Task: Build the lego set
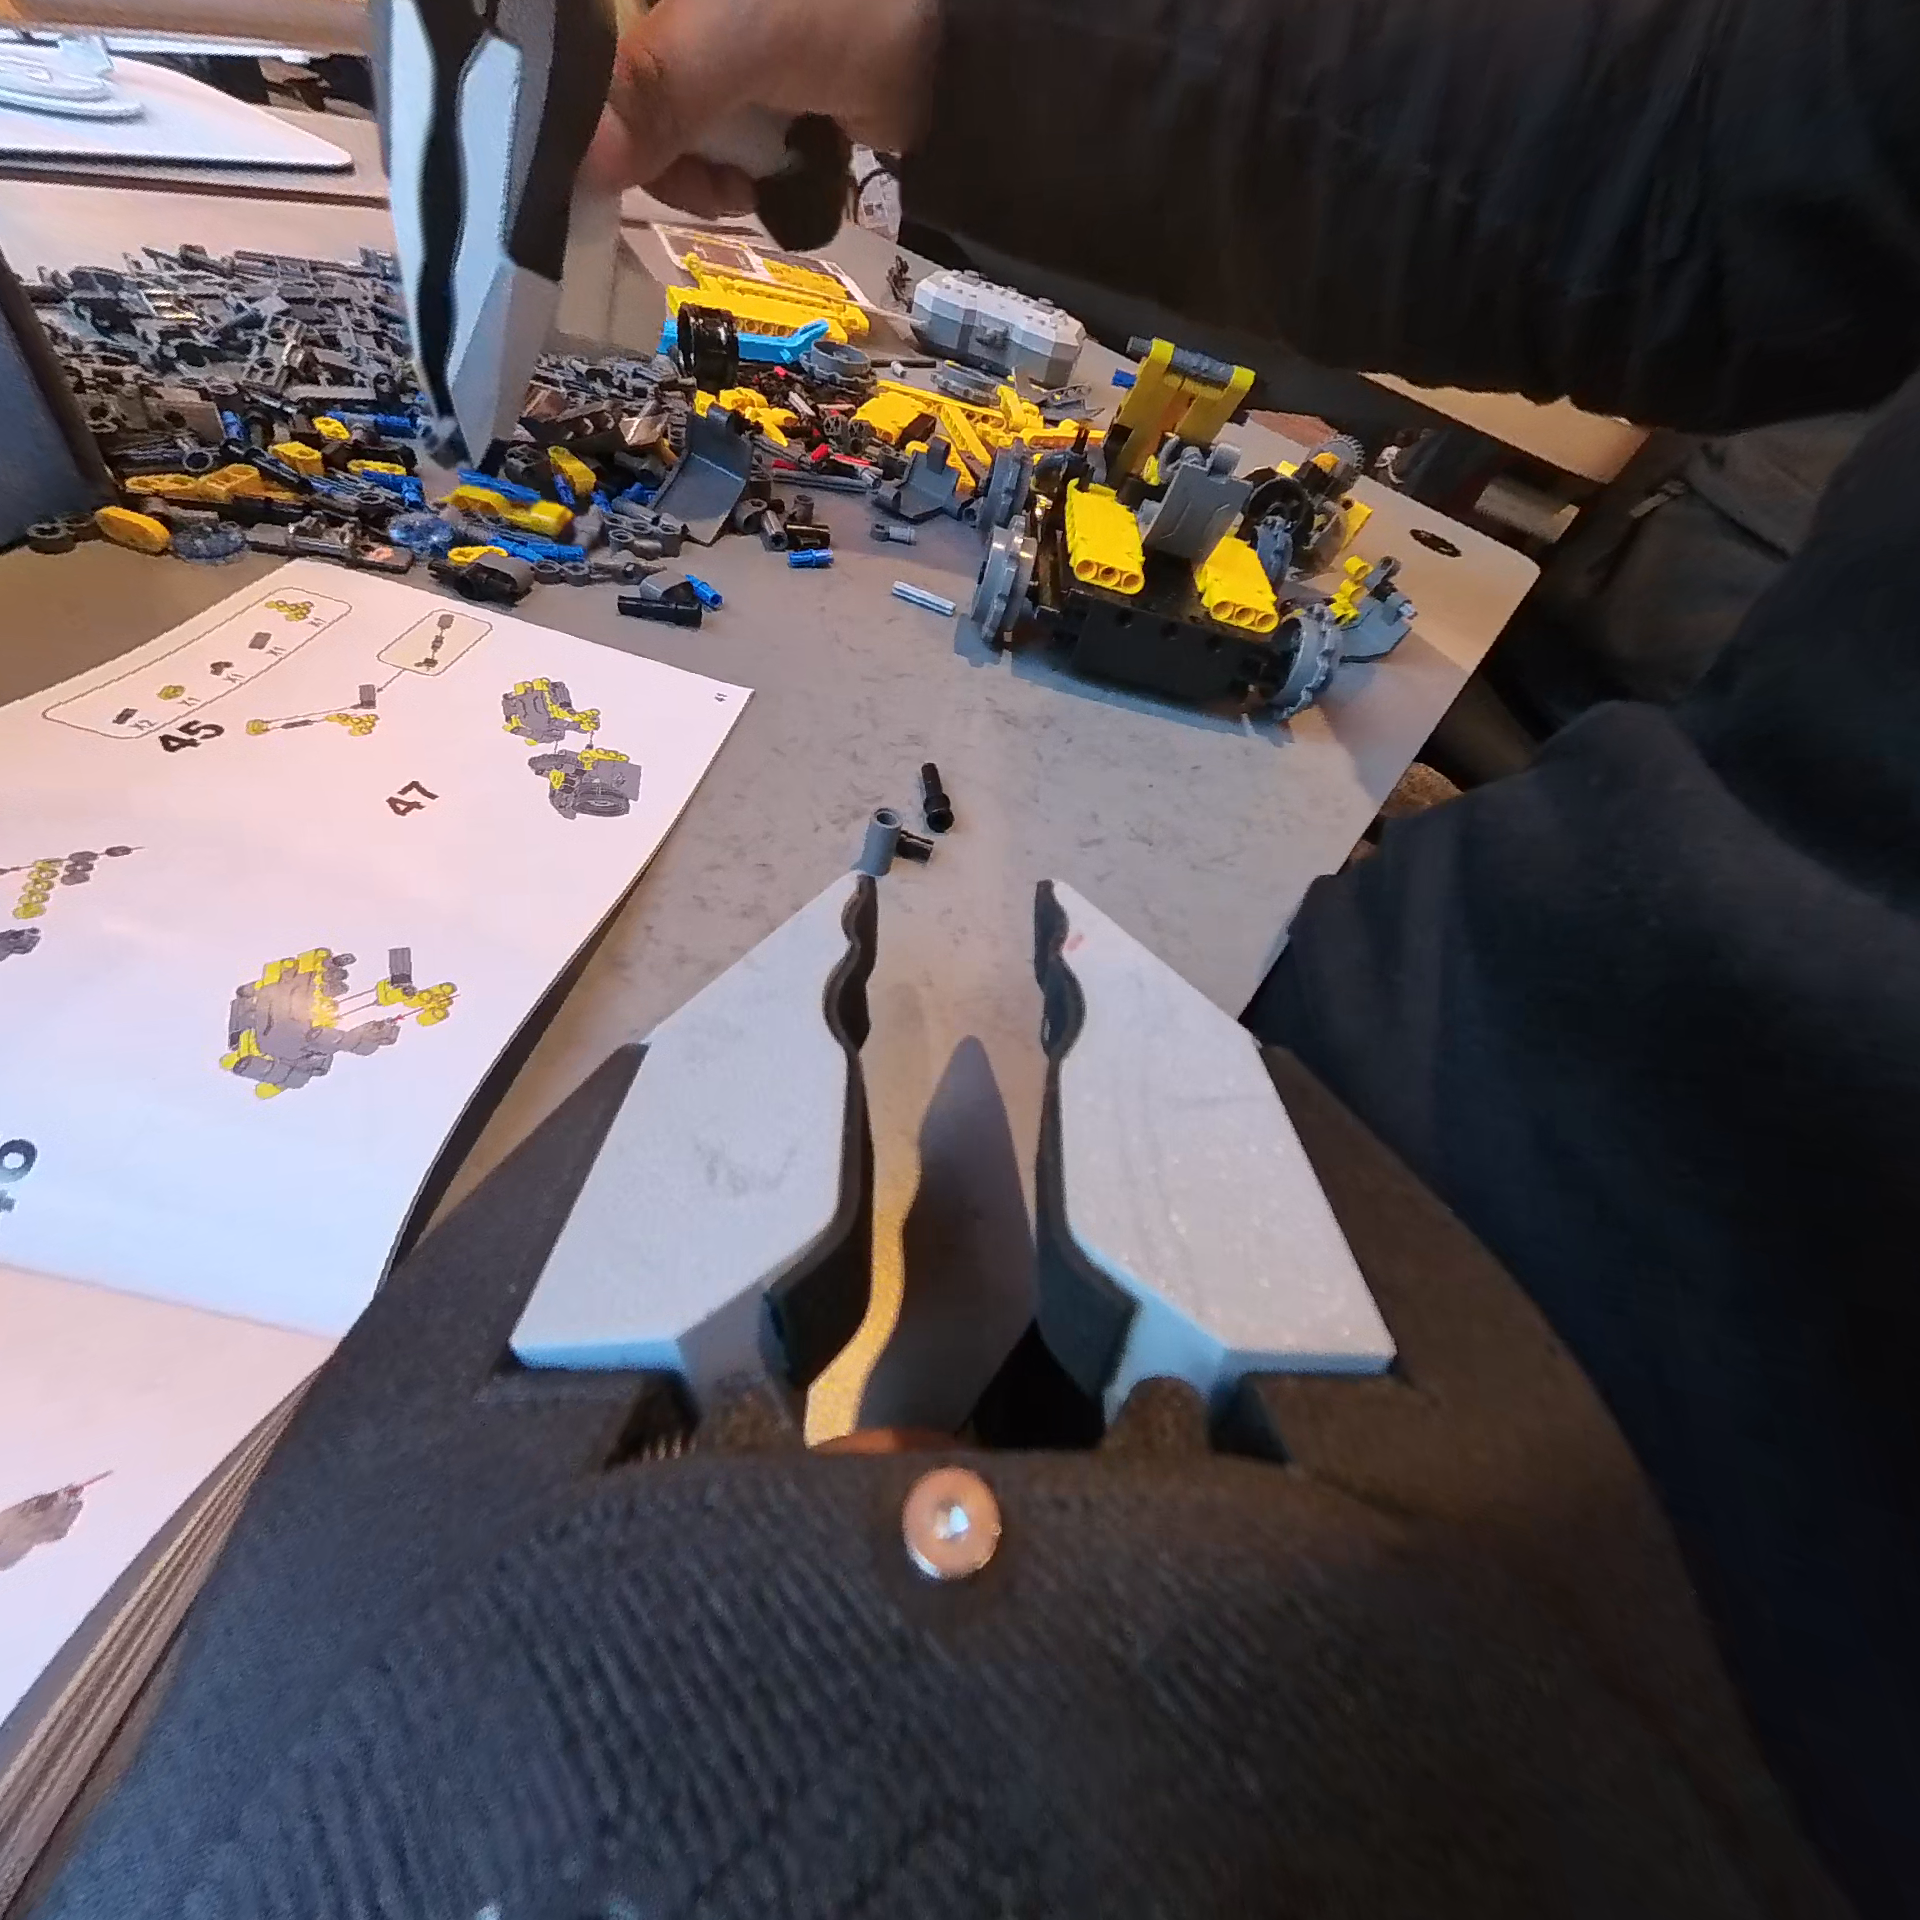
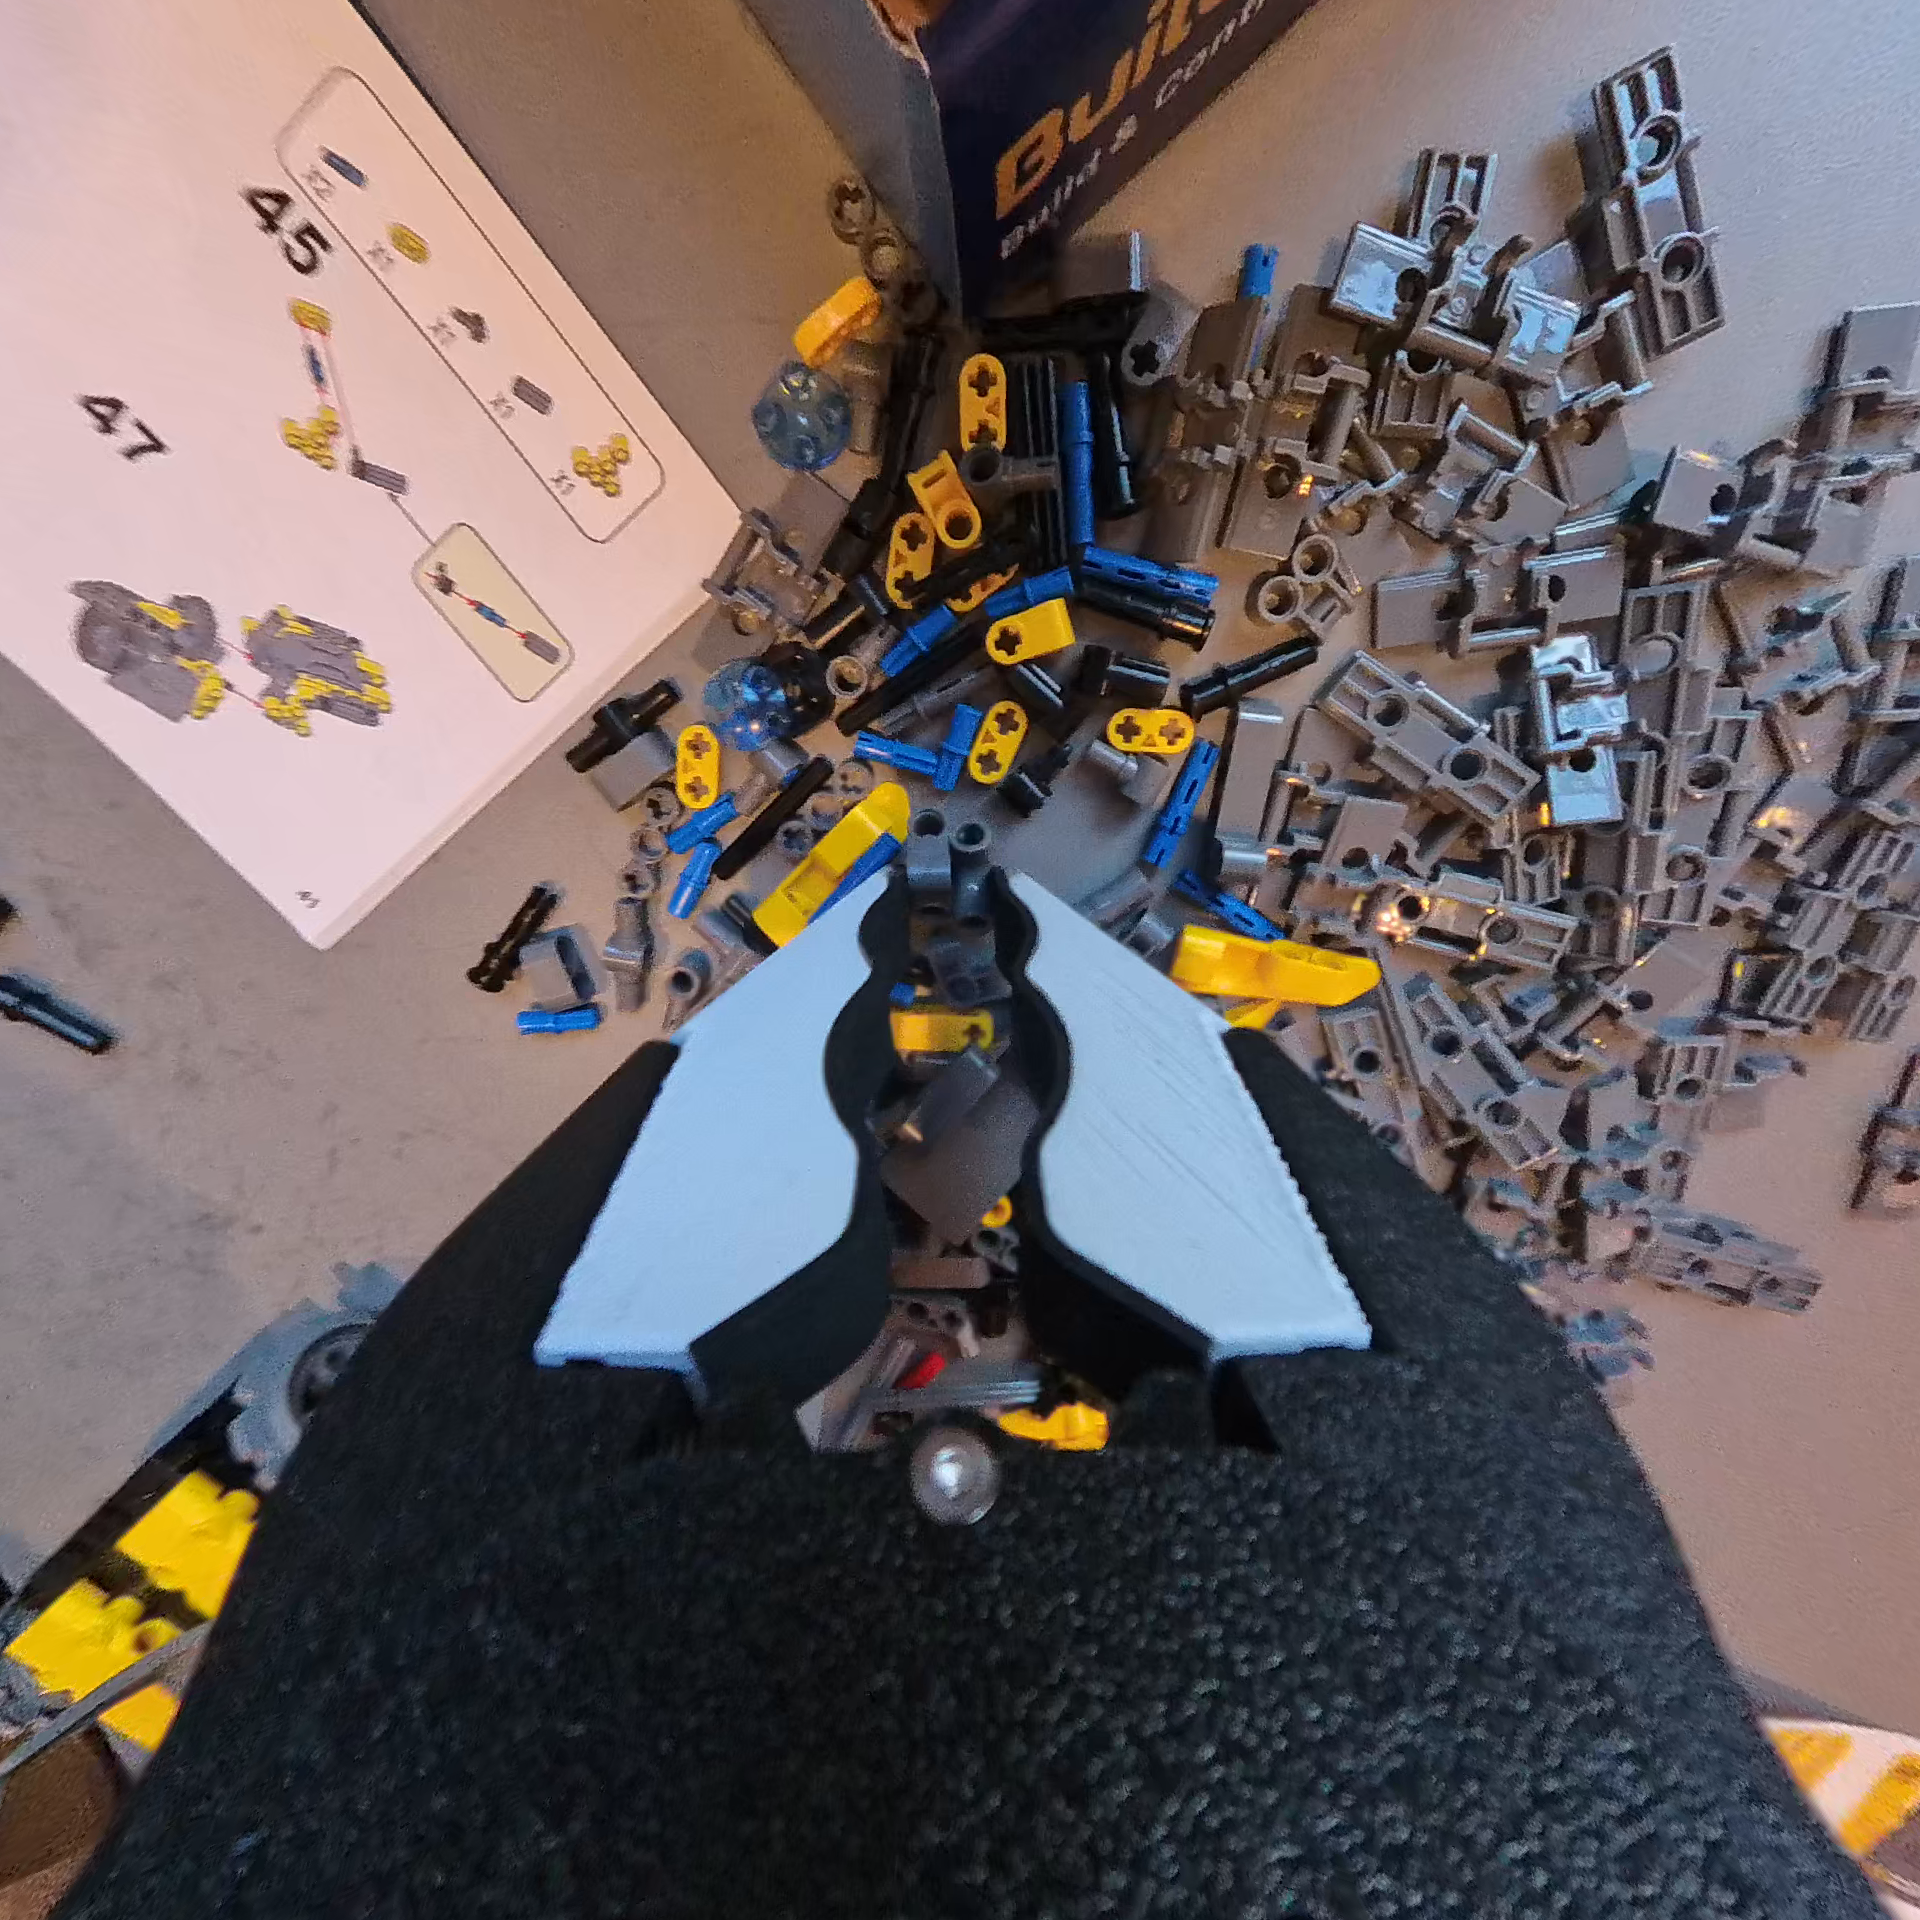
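My left gripper is open and empty, low over the grey table. Just ahead of its left fingertip lie a small grey connector with a black pin and a loose black pin. My right gripper points down into a pile of loose building parts, its jaws narrowed onto a dark grey connector at the tips. The right gripper also shows in the left wrist view, held by a hand over the pile.
An open instruction booklet lies at the left and shows in the right wrist view. A part-built yellow and grey vehicle stands at the right. A dark box stands behind the pile. Several grey plates spread to the right. A dark sleeve crosses above. The left gripper's tips are roughly 25 centimetres from the right gripper's.
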Motion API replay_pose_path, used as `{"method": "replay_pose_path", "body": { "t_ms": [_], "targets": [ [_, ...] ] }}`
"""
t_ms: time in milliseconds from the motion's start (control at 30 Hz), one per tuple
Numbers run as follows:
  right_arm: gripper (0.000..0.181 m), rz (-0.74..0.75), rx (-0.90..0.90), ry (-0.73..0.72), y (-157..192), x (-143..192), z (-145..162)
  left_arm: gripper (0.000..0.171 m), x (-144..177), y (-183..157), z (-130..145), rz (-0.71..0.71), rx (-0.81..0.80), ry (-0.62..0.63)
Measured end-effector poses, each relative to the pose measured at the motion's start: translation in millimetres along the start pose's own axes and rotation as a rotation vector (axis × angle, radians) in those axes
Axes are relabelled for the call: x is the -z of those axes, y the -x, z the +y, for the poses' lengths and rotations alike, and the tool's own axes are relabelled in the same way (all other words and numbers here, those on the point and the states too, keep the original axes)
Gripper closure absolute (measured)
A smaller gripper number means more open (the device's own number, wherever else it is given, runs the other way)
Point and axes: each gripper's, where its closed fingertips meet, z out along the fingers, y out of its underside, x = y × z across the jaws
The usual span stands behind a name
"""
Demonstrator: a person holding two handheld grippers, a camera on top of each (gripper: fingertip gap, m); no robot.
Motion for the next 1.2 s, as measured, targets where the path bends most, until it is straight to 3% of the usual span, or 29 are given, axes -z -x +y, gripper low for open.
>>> {"method": "replay_pose_path", "body": {
  "t_ms": [233,500,667,800,1033,1200],
  "targets": [
    [0.166,-0.149,-0.086,-0.194,28,31,-15,0.142,-1,0,1,-0.009,-0.009,0.005],
    [0.166,-0.320,-0.104,-0.384,91,66,-31,0.142,-2,1,1,-0.034,-0.032,0.004],
    [0.166,0.013,0.181,-0.392,105,61,-25,0.142,-3,1,1,-0.042,-0.040,0.006],
    [0.166,0.232,0.258,-0.262,80,47,-9,0.142,-3,1,1,-0.046,-0.043,0.009],
    [0.163,0.435,0.274,-0.129,24,39,7,0.143,-3,1,2,-0.044,-0.048,0.014],
    [0.151,0.436,0.219,-0.040,1,30,20,0.143,-3,0,2,-0.036,-0.042,0.010]
  ]
}}
